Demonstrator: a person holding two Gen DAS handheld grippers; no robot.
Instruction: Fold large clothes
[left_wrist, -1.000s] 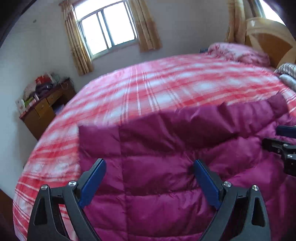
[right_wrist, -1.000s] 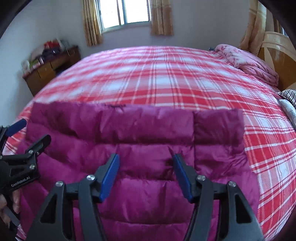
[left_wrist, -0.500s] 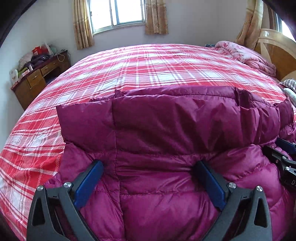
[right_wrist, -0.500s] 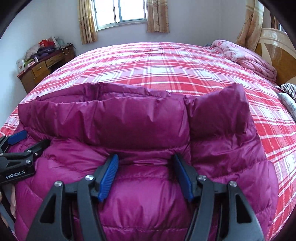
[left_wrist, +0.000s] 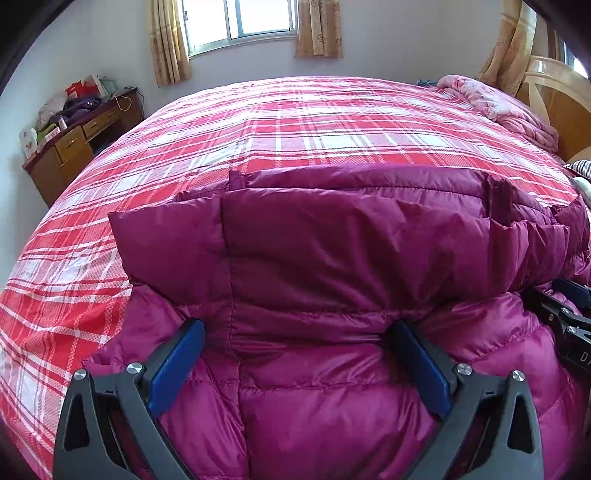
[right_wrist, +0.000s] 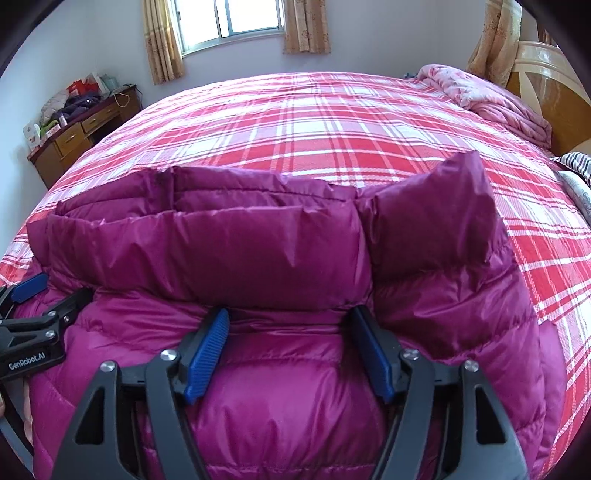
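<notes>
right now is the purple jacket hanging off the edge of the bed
No, in the right wrist view the purple jacket lies folded on top of the plaid bedspread, which shows beyond and beside it.

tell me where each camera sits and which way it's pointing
Left wrist: sits on the left gripper, looking forward and down along its wide-open blue fingers at the folded magenta down jacket on the plaid bed; the right gripper shows at the right edge.
Right wrist: sits on the right gripper, its jaws opening over the jacket's fold; the left gripper shows at the left edge.
Shared: jacket, bed, window, wooden desk, pink quilt.
</notes>
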